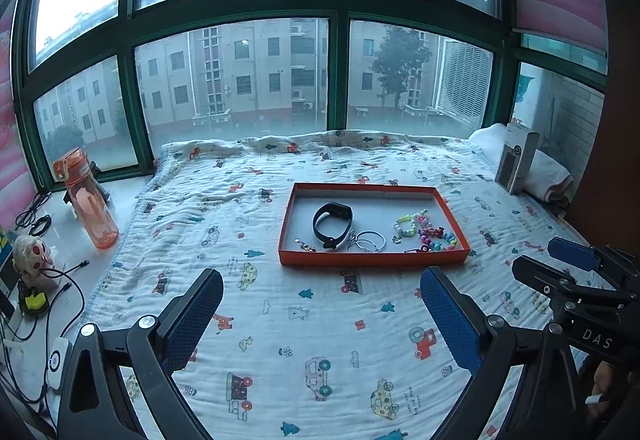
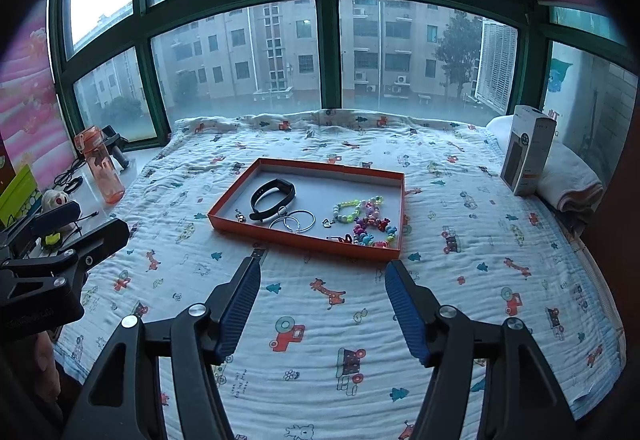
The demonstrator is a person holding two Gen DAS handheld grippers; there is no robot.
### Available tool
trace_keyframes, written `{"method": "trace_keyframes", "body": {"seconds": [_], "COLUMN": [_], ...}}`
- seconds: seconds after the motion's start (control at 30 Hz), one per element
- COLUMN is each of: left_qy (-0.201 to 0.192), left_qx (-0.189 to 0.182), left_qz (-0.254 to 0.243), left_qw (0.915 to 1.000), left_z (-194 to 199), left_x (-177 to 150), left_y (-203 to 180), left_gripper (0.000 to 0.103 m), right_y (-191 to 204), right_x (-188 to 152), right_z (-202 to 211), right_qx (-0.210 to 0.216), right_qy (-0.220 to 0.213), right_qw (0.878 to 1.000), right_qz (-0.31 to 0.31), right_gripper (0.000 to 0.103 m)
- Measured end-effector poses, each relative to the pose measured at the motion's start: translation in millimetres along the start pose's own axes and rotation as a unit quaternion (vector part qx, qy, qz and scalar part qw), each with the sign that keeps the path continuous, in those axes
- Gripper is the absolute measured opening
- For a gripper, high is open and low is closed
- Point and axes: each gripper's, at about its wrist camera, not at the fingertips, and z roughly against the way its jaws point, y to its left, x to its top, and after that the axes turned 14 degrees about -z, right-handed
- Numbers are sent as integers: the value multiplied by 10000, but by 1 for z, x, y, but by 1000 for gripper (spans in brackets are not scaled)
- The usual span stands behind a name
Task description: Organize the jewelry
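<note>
Both tongs, the left gripper (image 1: 322,304) and right gripper (image 2: 322,294), hang apart and empty near the orange tray (image 2: 298,238) (jewelry inside); I'd approach low, one piece each.

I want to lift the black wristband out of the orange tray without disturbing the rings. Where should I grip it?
Grip the wristband on the far arc of its loop, coming from above. The loop stands open on its edge, and that side is away from the silver rings lying beside its near end.
</note>
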Motion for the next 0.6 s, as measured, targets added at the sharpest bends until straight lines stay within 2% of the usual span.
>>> {"method": "trace_keyframes", "body": {"seconds": [0.6], "left_qy": [12], "left_qx": [6], "left_qz": [12], "left_qw": [10000], "left_z": [3], "left_x": [-2], "left_y": [1], "left_gripper": [103], "right_y": [2], "right_x": [-1], "right_z": [4], "right_qx": [32], "right_qy": [-42], "right_qw": [10000], "right_qz": [10], "right_gripper": [72]}}
